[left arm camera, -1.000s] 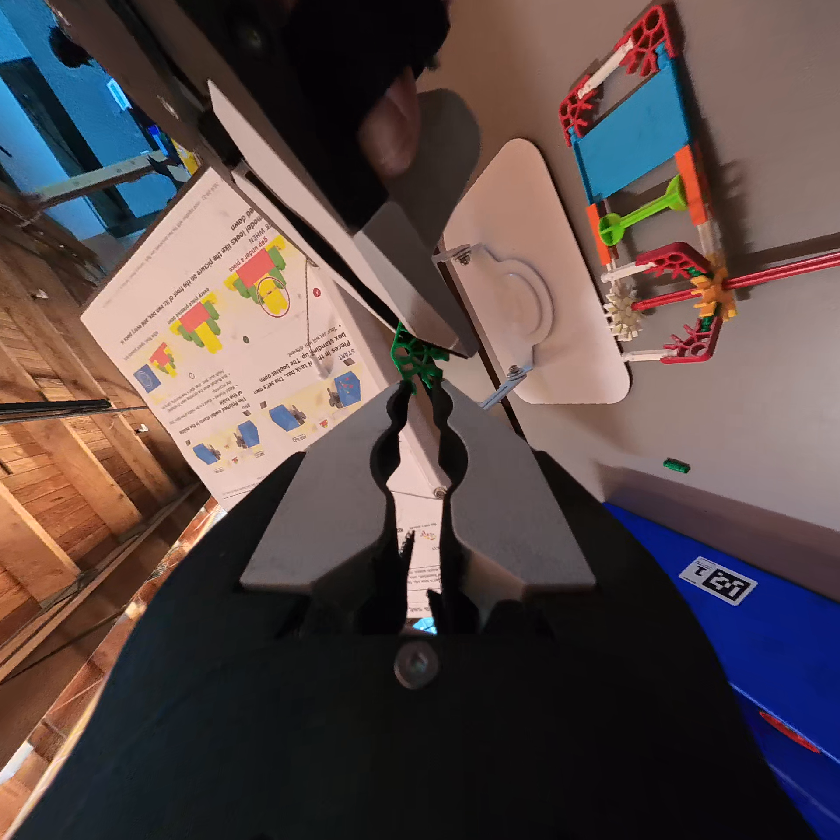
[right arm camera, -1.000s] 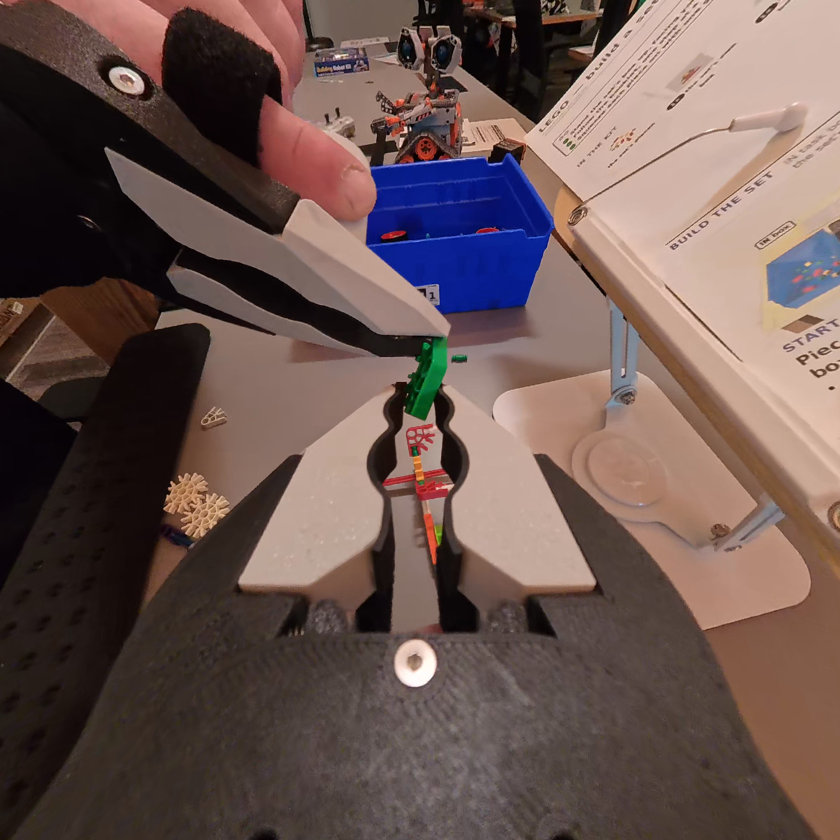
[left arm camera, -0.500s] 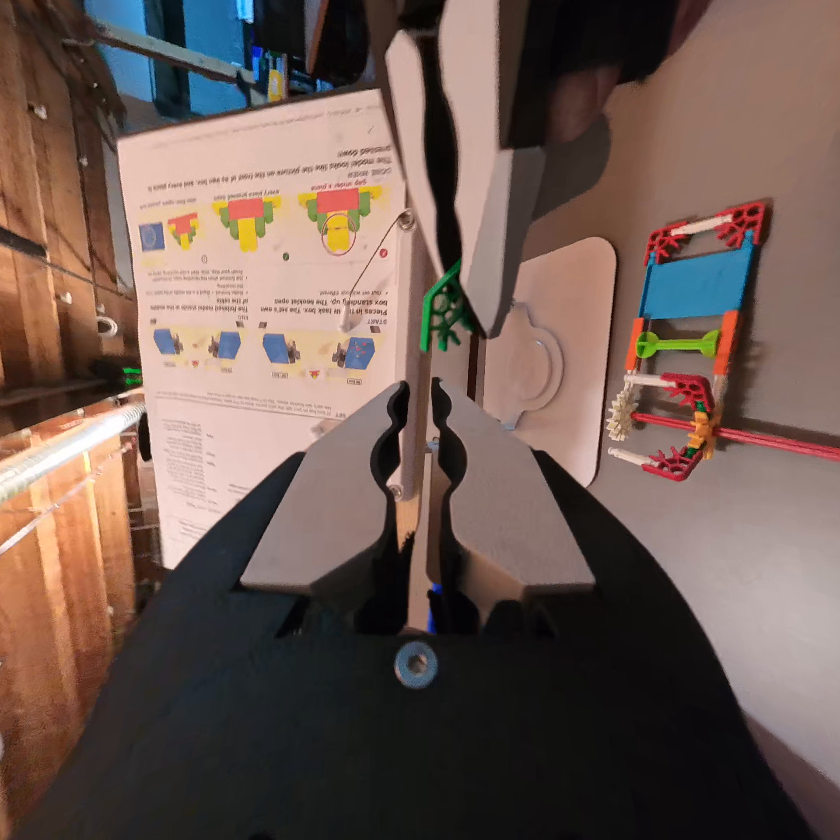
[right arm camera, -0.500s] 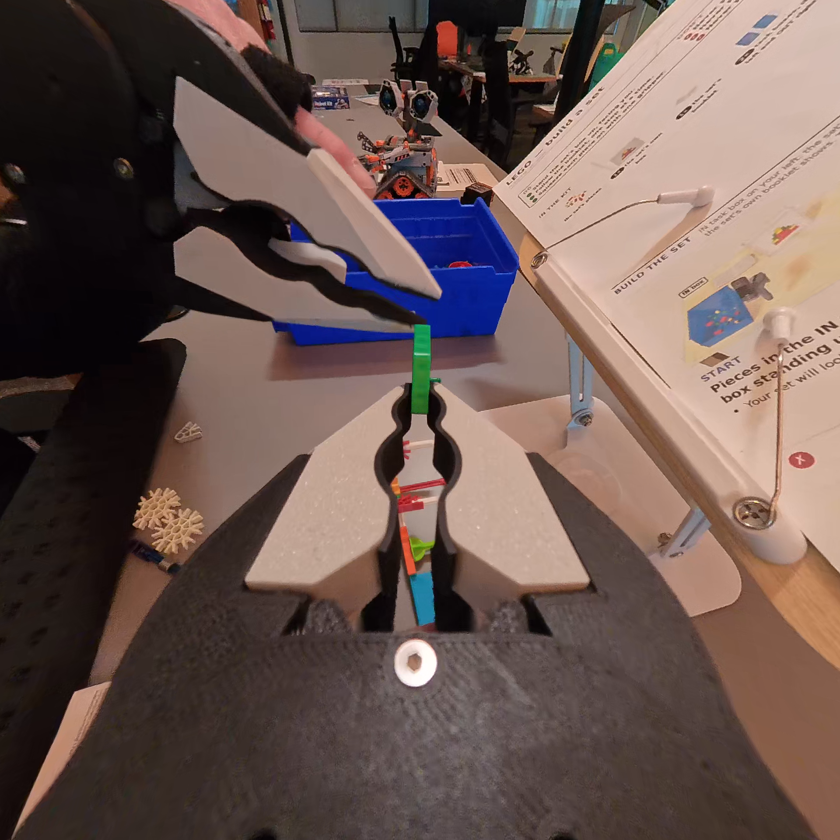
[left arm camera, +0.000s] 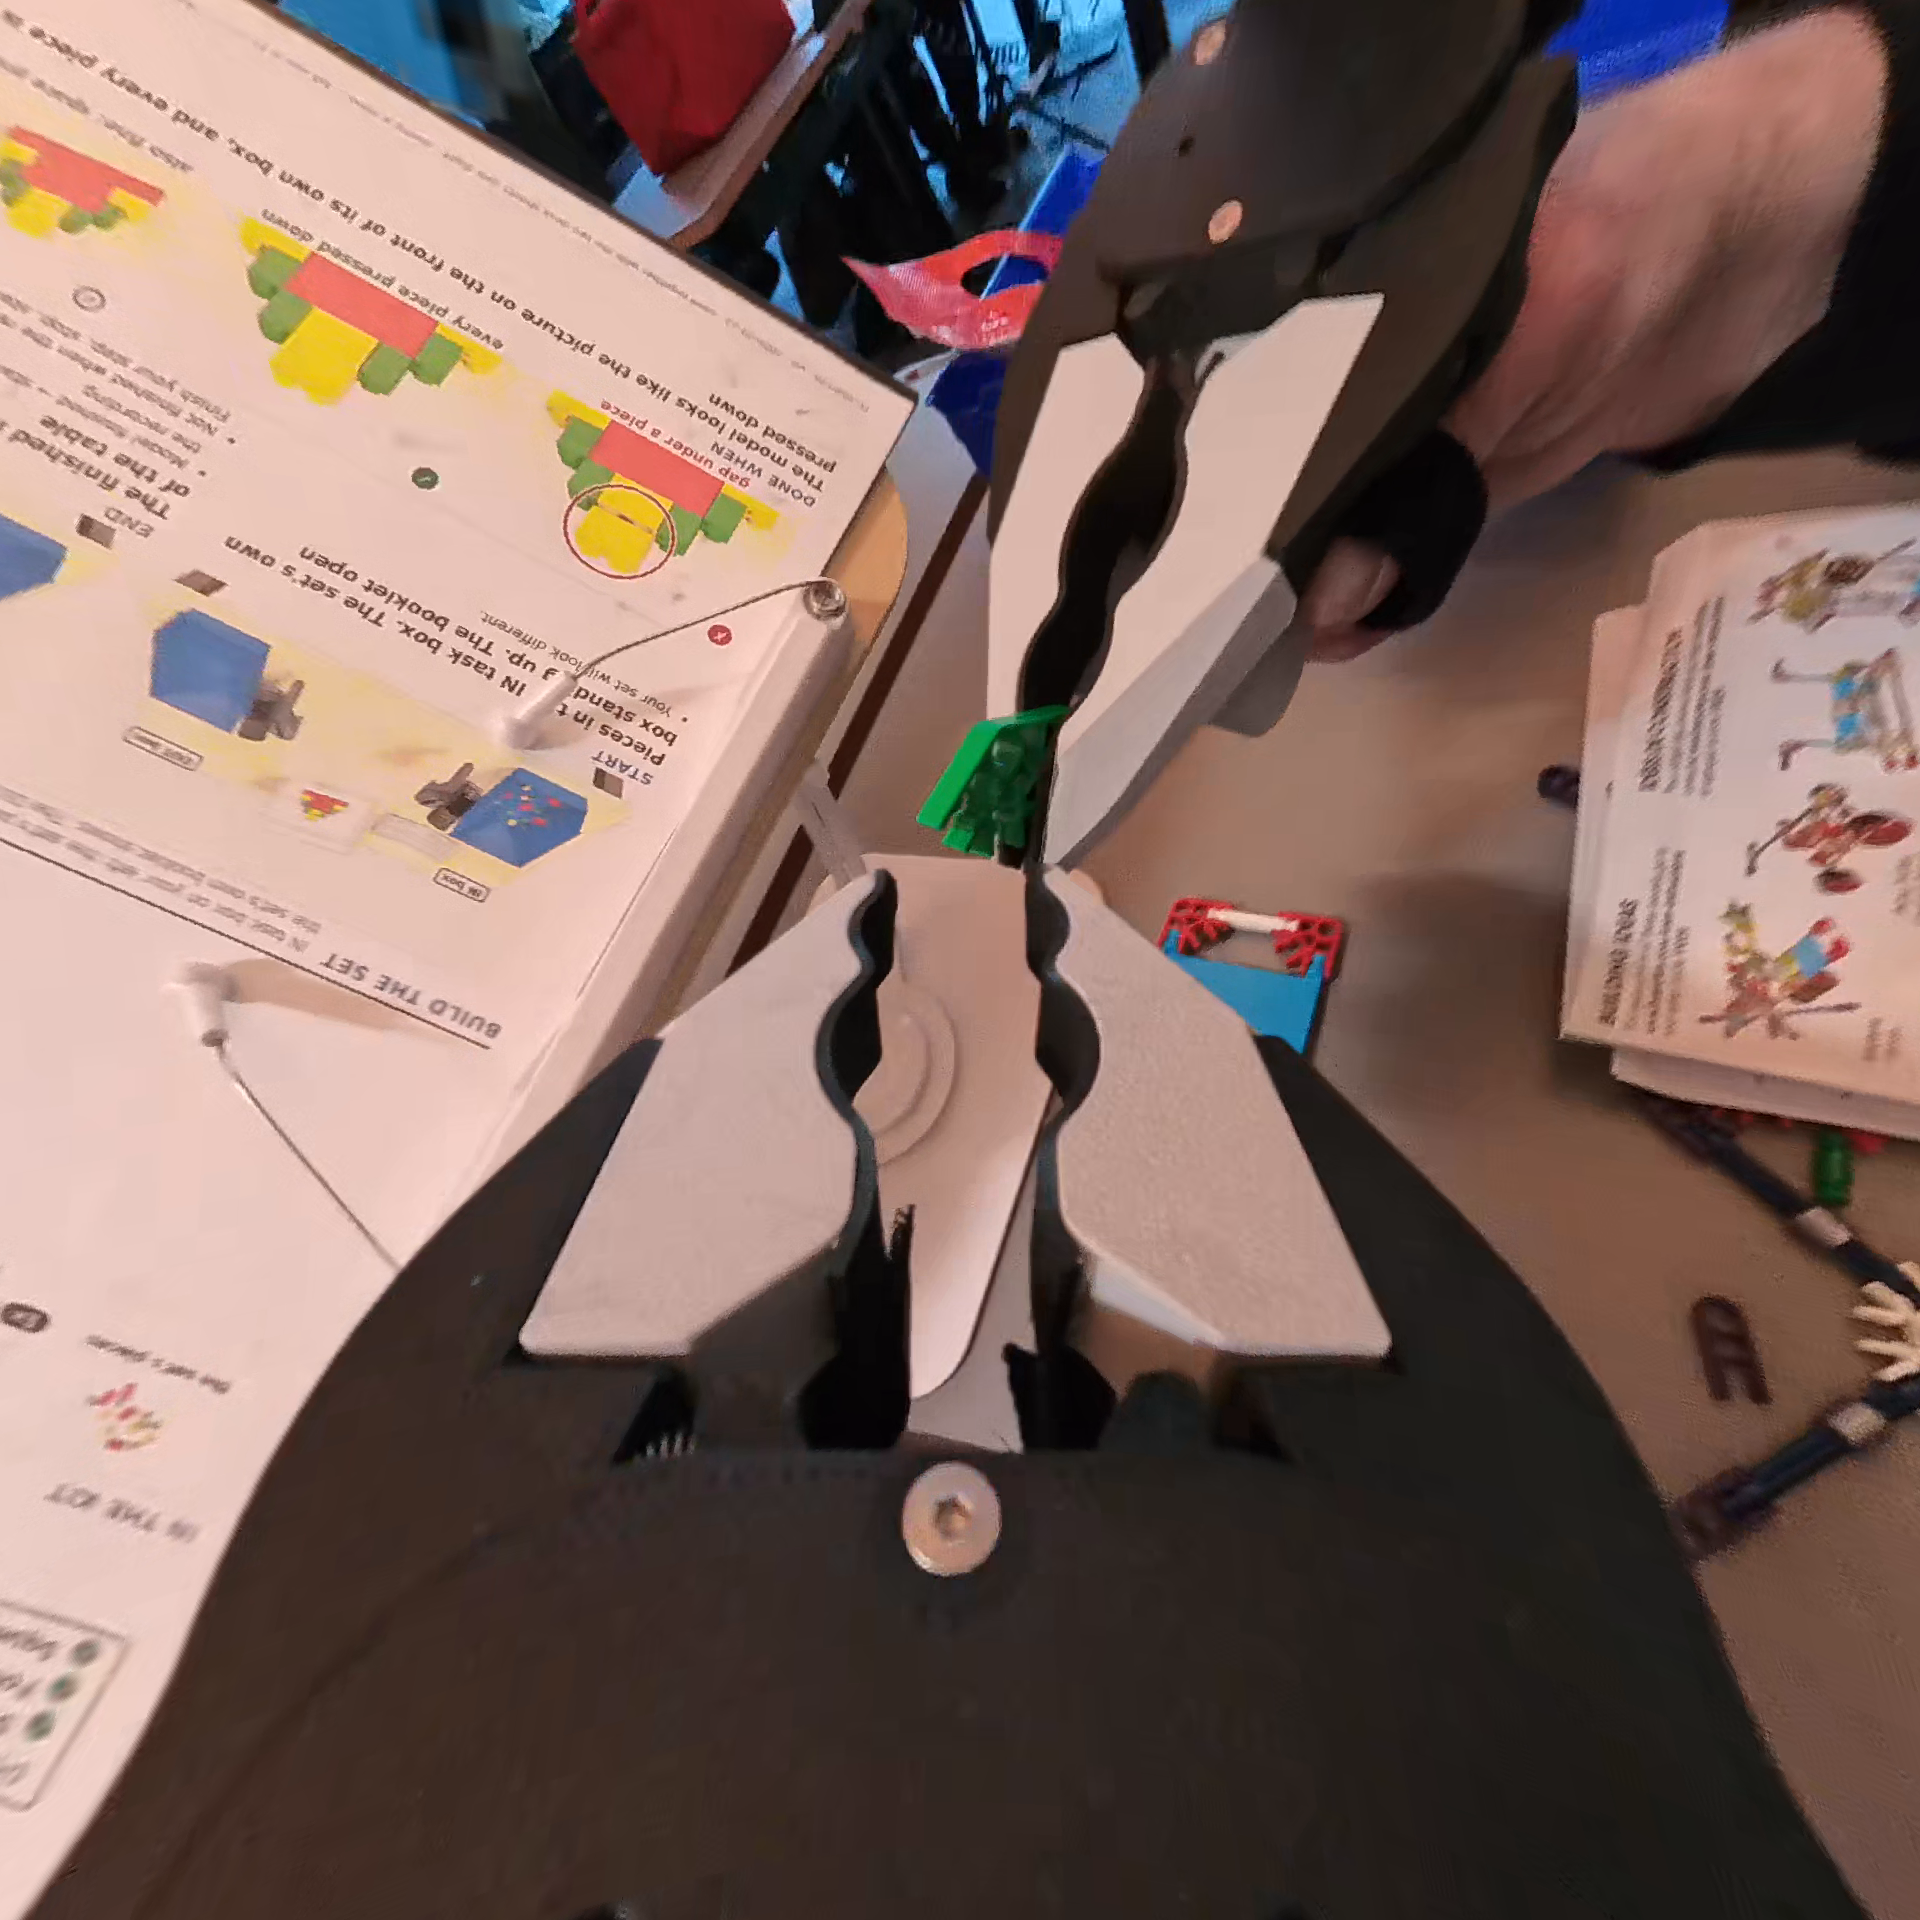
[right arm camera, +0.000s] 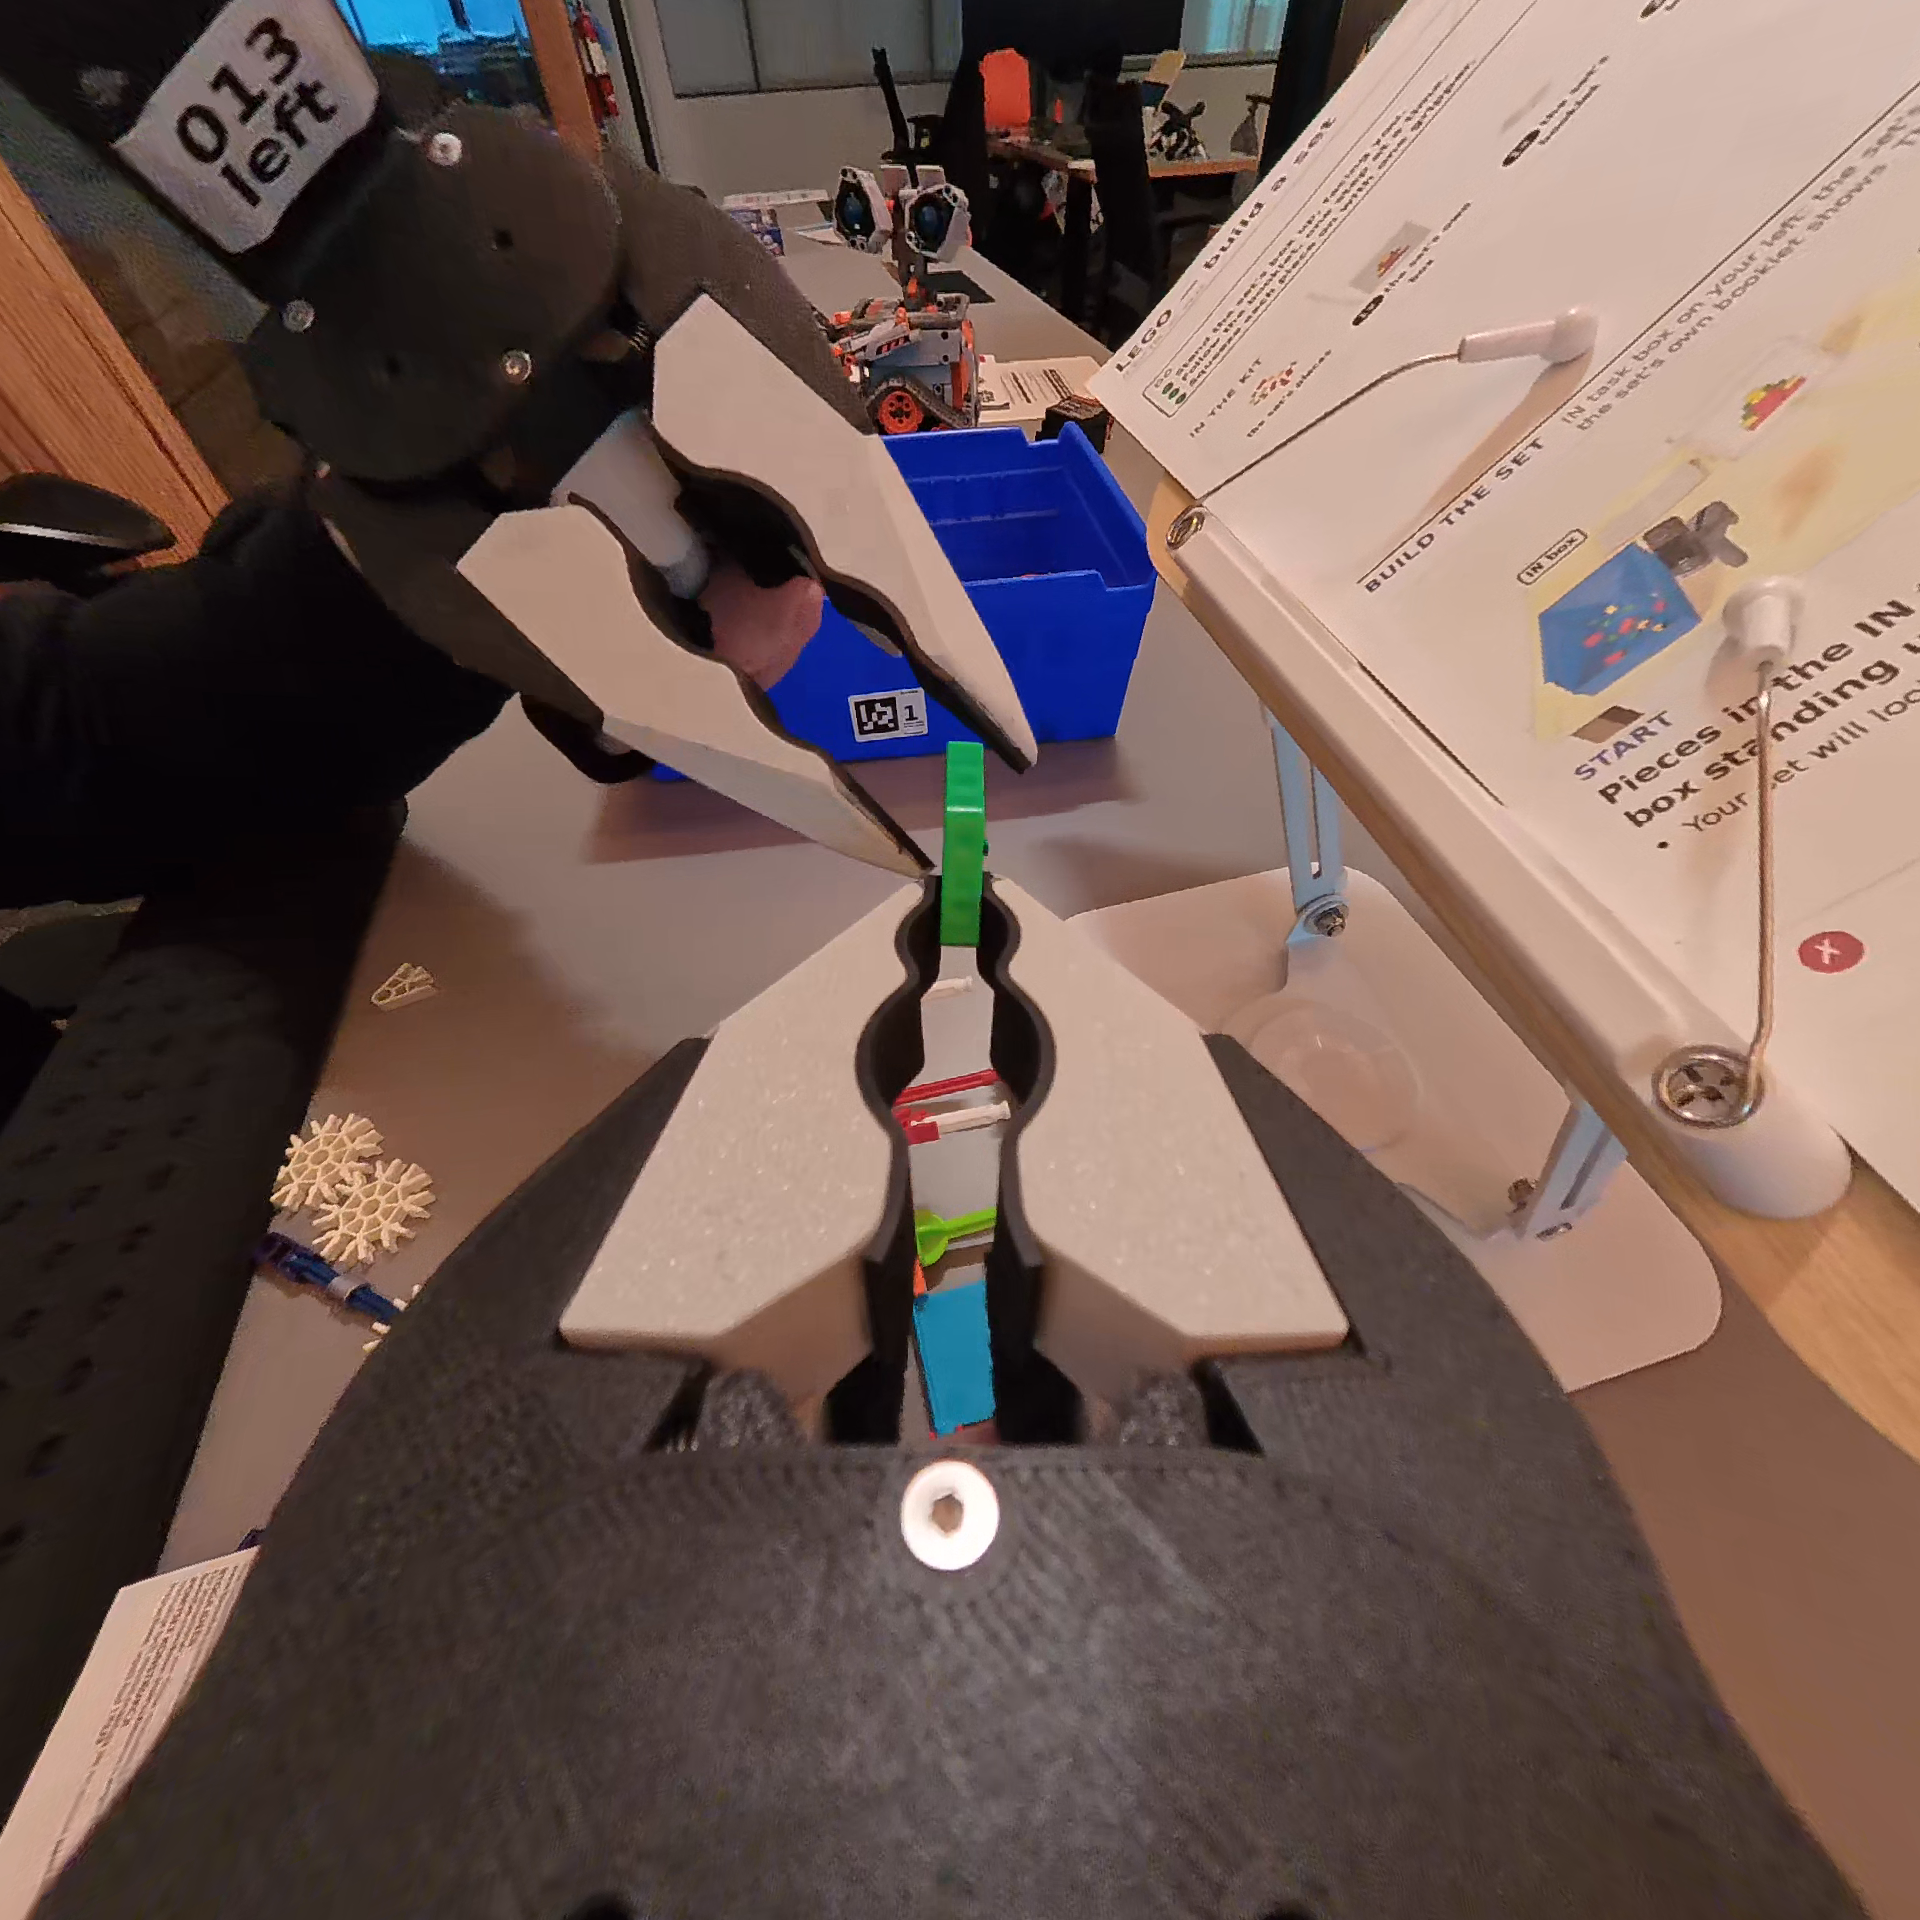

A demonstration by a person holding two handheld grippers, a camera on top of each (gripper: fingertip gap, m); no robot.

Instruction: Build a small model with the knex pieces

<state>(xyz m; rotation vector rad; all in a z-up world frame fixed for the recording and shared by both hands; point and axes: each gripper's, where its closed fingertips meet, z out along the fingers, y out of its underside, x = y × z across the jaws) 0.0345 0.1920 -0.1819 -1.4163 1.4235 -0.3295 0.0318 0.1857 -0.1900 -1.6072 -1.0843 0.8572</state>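
Right hand-held gripper (right arm camera: pixel 961 894) pinches green connector piece (right arm camera: pixel 963 842), frame centre; left hand-held gripper (right arm camera: pixel 966 810) spread beside it. Part-built rod-and-connector model (left arm camera: pixel 1252 966) lies on table (right arm camera: pixel 644 935), unfinished.

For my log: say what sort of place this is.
Probably a robotics lab or makerspace workbench. An instruction sheet on a tilted stand, a blue parts bin, and a small wheeled robot sit on grey tables, with construction-toy pieces scattered about.
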